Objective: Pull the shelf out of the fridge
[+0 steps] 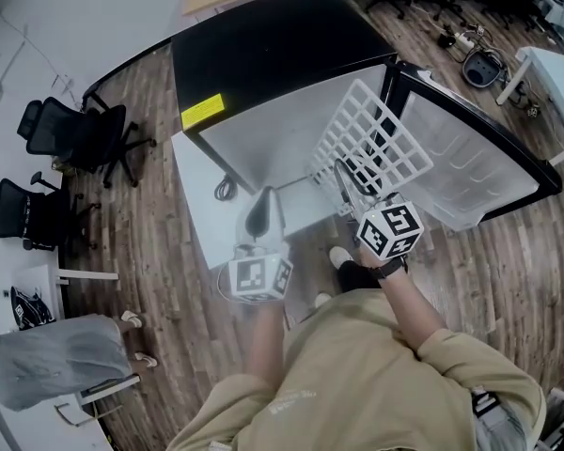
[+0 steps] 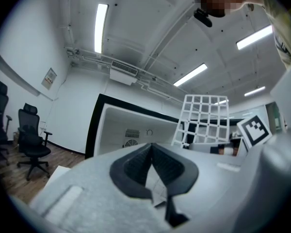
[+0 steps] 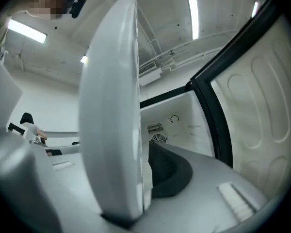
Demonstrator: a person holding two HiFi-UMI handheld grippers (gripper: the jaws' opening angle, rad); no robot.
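Open fridge, shelf out: at the centre of the head view we see the black fridge (image 1: pixel 263 54) with its door (image 1: pixel 470 158) swung wide to the right. The white wire shelf (image 1: pixel 376 134) is clear of the cabinet, tilted up on edge between the opening and the door's moulded white lining. The right gripper (image 1: pixel 352 184), just below centre, has its fingers (image 3: pixel 167 171) clamped on the shelf's near rim, which fills the middle of the right gripper view. The left gripper (image 1: pixel 260 216), lower left of centre, hangs before the opening. Its dark fingers (image 2: pixel 136 166) appear to meet at the tips with nothing between them, though the close wide-angle view leaves some doubt. Inside the cabinet (image 2: pixel 131 130) we make out only white walls and a round vent grille (image 2: pixel 131 143) on the back wall. Two black office chairs (image 1: pixel 75 134) stand on the wood floor (image 1: pixel 150 83) at the left edge of the frame.
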